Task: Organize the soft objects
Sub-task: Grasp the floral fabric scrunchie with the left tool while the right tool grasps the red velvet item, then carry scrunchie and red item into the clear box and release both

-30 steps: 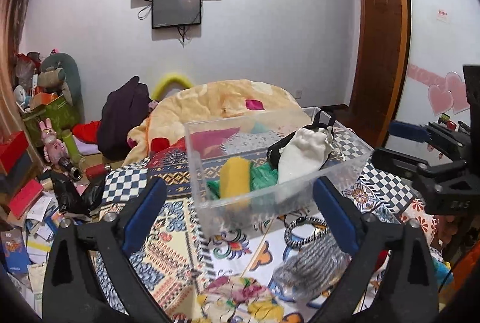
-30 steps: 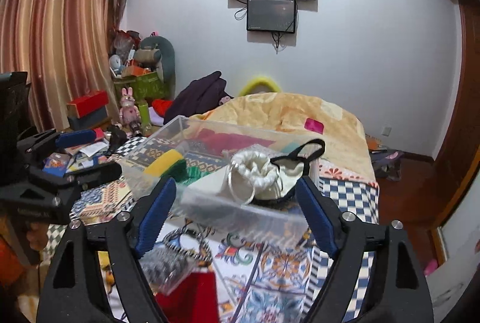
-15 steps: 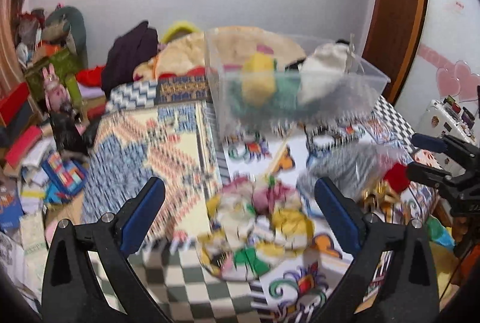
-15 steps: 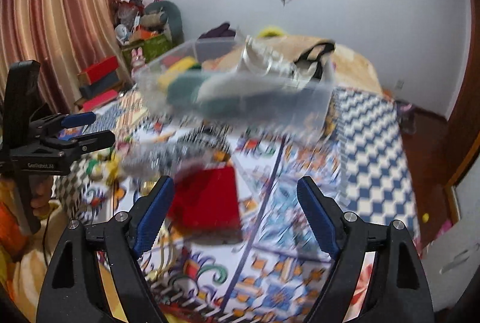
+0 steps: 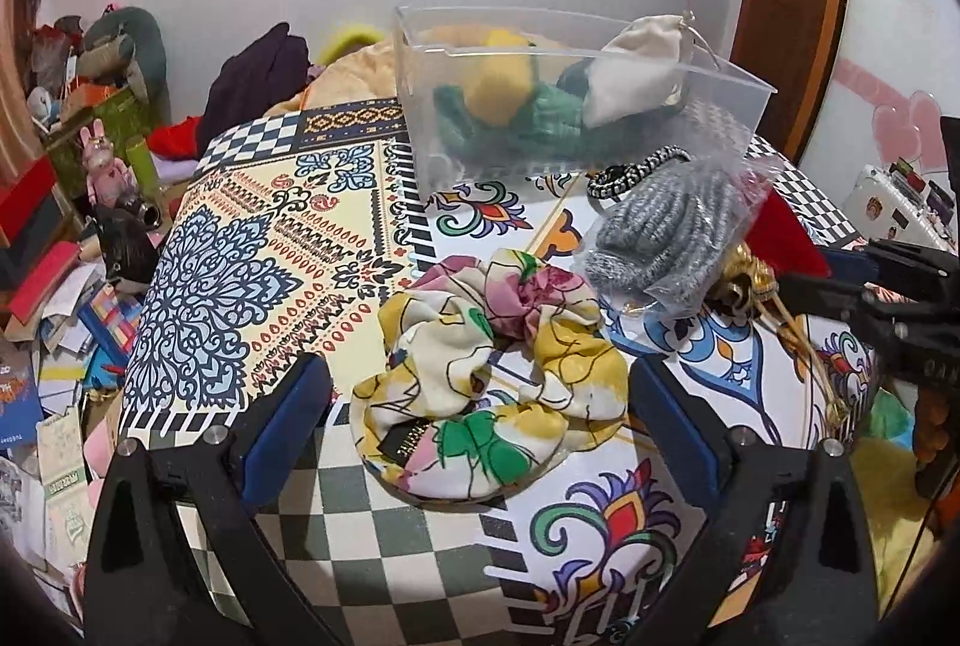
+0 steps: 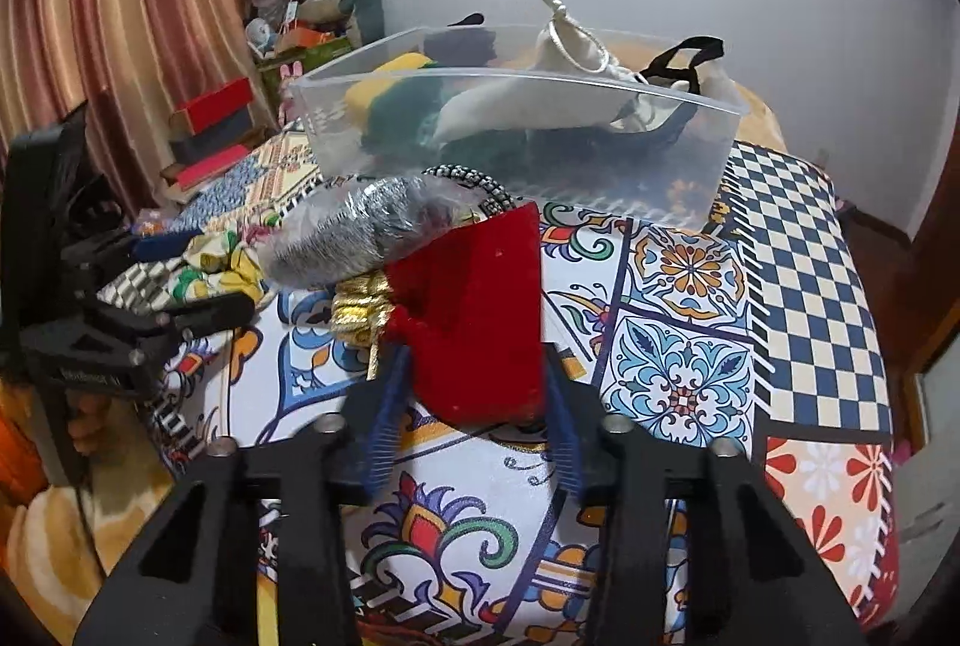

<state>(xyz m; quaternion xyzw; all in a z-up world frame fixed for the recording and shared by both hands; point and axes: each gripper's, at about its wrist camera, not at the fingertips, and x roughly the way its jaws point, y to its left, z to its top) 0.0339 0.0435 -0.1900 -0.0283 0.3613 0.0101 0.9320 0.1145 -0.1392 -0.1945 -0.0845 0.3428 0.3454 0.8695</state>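
Red pouch (image 6: 480, 310): a red velvet drawstring pouch with gold cord, lying on the patterned bedspread (image 6: 678, 376) in front of the clear bin, well short of its near wall.
Right gripper (image 6: 477, 406): its two blue-padded fingers now sit on either side of the pouch's near end, narrowed to roughly the pouch's width. A second ago they were spread wide with nothing between them. Whether the pads already press the velvet I cannot tell.
Floral scrunchie (image 5: 486, 382): a large yellow, pink and green fabric scrunchie, also in front of the bin and to the left of the red pouch.
Left gripper (image 5: 477, 418): fingers spread wide, one on each side of the scrunchie, touching nothing. A second ago it looked level at the bin; now it is tilted down over the scrunchie.
Bagged grey knit (image 5: 666, 238): a grey knitted item in a clear plastic bag, between the bin and the red pouch, touching the pouch.
Clear bin (image 5: 708, 106): the landmark, a transparent plastic box already holding a cream drawstring bag (image 5: 636, 70) and yellow and green soft items.
Meaning for the task: both hands have moved from surveying to picking. The red pouch looks like the next item for the bin, with the scrunchie lined up after it.
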